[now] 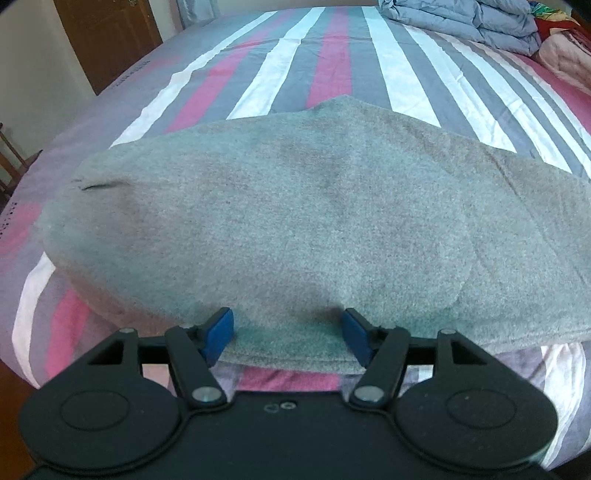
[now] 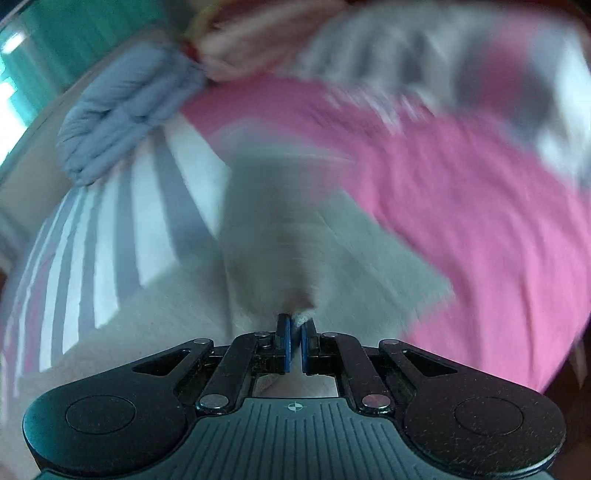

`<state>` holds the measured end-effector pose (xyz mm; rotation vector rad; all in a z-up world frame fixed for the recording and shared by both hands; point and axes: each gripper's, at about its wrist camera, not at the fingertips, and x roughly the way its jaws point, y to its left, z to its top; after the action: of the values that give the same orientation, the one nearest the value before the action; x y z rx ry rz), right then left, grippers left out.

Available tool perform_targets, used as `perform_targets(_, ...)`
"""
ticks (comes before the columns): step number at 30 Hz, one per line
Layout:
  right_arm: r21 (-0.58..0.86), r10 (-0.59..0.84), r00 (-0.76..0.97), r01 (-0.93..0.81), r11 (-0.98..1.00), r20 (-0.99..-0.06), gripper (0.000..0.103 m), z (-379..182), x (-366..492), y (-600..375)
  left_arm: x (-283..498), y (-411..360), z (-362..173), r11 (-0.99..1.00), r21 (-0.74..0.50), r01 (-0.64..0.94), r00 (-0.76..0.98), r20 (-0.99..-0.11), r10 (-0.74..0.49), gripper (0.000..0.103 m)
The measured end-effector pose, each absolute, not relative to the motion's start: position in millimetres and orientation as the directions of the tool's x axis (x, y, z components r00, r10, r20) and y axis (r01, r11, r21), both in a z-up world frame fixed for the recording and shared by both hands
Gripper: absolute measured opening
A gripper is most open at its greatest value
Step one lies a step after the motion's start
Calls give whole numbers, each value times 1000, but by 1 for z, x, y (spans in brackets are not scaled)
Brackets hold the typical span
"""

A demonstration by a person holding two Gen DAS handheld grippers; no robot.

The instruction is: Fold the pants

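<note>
The gray pants (image 1: 280, 221) lie flat on the striped bed (image 1: 332, 66), the left tongs (image 1: 288, 338) loose around their near edge, the right tongs (image 2: 294, 345) pinching the cloth tight.

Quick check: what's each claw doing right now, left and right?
Left claw: open, straddling the grey pants edge.
Right claw: shut on a pinch of the pants.

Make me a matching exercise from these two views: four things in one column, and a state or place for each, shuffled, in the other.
1. left hand-held gripper
2. right hand-held gripper
3. grey pants
4. blue quilt

A. bunched at the far end of the bed
B. jaws apart at the cloth's near edge
C. spread over the striped sheet
D. pinching grey cloth

Pairs: 1-B, 2-D, 3-C, 4-A
</note>
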<state>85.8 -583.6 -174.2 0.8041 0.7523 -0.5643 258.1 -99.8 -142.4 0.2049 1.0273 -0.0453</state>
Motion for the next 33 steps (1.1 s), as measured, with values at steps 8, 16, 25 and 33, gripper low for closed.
perform_targets(8,667,-103,743,645,373,-661,41,-188,65,-615,256,-106,-142,975,187,120,525,-846,98,58)
perform_targets(16,694,-118,778,608,385,-617,5,-159,65,-628,257,-103,-144,975,187,121,532,-841,95,63)
perform_targets(25,640,-63,718,654,404,-693,5,-191,43,-638,254,-101,-142,970,212,121,541,-833,115,63)
perform_targets(33,680,-70,734,657,326,-676,14,-184,19,-649,246,-96,-135,972,211,104,545,-829,122,66)
